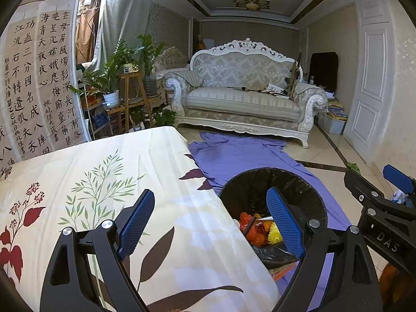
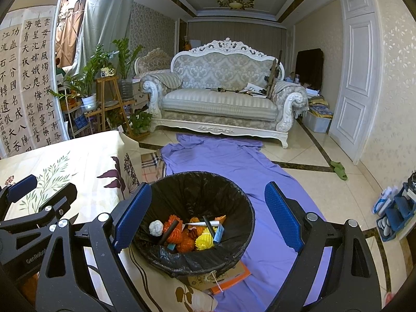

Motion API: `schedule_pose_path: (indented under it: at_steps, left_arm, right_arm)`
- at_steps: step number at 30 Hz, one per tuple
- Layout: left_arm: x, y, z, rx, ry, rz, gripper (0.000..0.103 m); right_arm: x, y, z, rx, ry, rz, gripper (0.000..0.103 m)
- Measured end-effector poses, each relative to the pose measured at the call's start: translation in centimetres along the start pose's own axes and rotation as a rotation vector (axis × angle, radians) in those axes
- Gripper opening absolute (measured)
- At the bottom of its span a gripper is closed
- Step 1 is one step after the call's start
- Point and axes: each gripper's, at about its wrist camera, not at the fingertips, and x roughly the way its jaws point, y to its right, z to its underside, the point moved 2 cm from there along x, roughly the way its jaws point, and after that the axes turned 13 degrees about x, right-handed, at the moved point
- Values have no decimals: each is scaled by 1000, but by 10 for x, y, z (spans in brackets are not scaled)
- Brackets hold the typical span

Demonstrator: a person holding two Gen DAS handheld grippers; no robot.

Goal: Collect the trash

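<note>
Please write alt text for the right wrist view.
Open right gripper hovers empty over a black-lined bin holding colourful trash, beside a floral-clothed table. Behind: purple sheet, white sofa.

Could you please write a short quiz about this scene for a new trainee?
1. True or false: both grippers hold trash.
2. What lines the trash bin? A) black bag B) white paper C) nothing
3. What does the bin stand on?

Key:
1. False: left gripper and right gripper are open and empty.
2. A.
3. A flat cardboard piece on the purple cloth, beside the table with the floral tablecloth.
</note>
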Motion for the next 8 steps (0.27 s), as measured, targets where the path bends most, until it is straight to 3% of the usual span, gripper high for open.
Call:
schedule_pose_path:
  at_steps: [8]
  left_arm:
    - [6, -14, 5, -27, -31, -32, 85]
  right_arm:
    - [5, -7, 12, -16, -21, -20, 87]
